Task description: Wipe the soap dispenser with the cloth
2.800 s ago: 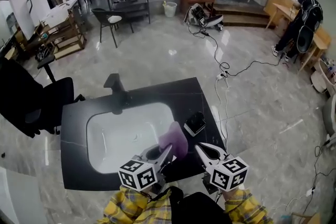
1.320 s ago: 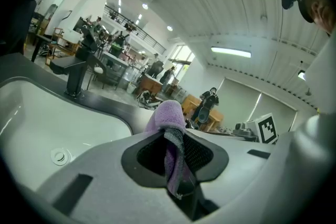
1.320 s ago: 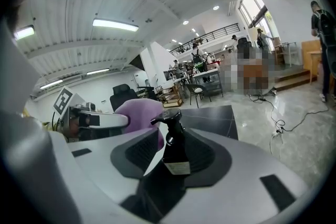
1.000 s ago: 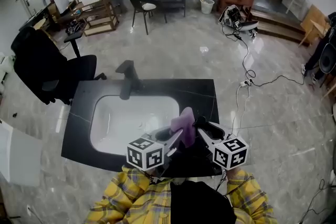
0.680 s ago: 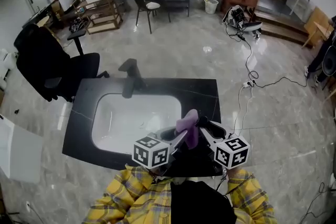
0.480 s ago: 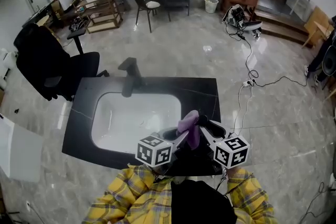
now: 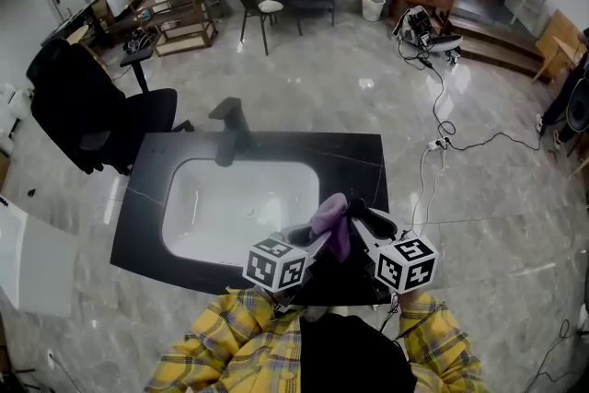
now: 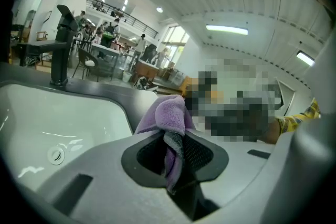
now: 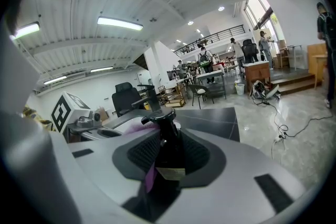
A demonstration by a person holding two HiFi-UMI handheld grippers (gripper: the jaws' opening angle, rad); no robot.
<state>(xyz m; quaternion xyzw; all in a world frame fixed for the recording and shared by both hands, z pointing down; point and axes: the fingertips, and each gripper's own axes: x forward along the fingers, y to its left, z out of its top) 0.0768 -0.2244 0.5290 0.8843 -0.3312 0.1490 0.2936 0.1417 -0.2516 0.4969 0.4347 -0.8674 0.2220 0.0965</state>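
Note:
My left gripper [image 8: 176, 157] is shut on a purple cloth [image 8: 168, 115], which bunches up above its fingertips. In the head view the cloth [image 7: 331, 218] lies against the black soap dispenser [image 9: 167, 144]. My right gripper [image 9: 168, 157] is shut on the dispenser's body, pump head upright; its jaws have just been closing further on the bottle. A purple fold [image 9: 149, 178] shows beside the bottle. Both grippers [image 7: 320, 239] [image 7: 361, 224] meet over the counter's front right corner.
A black counter [image 7: 361, 163] carries a white sink basin [image 7: 230, 202] and a black faucet [image 7: 232, 126] at its far edge. A black office chair [image 7: 87, 110] stands to the left. Cables trail over the floor at the right [image 7: 433, 138].
The dispenser, earlier standing on the counter, is now in my right gripper. My left gripper has sunk a little with the cloth against the bottle. The right gripper stays in place.

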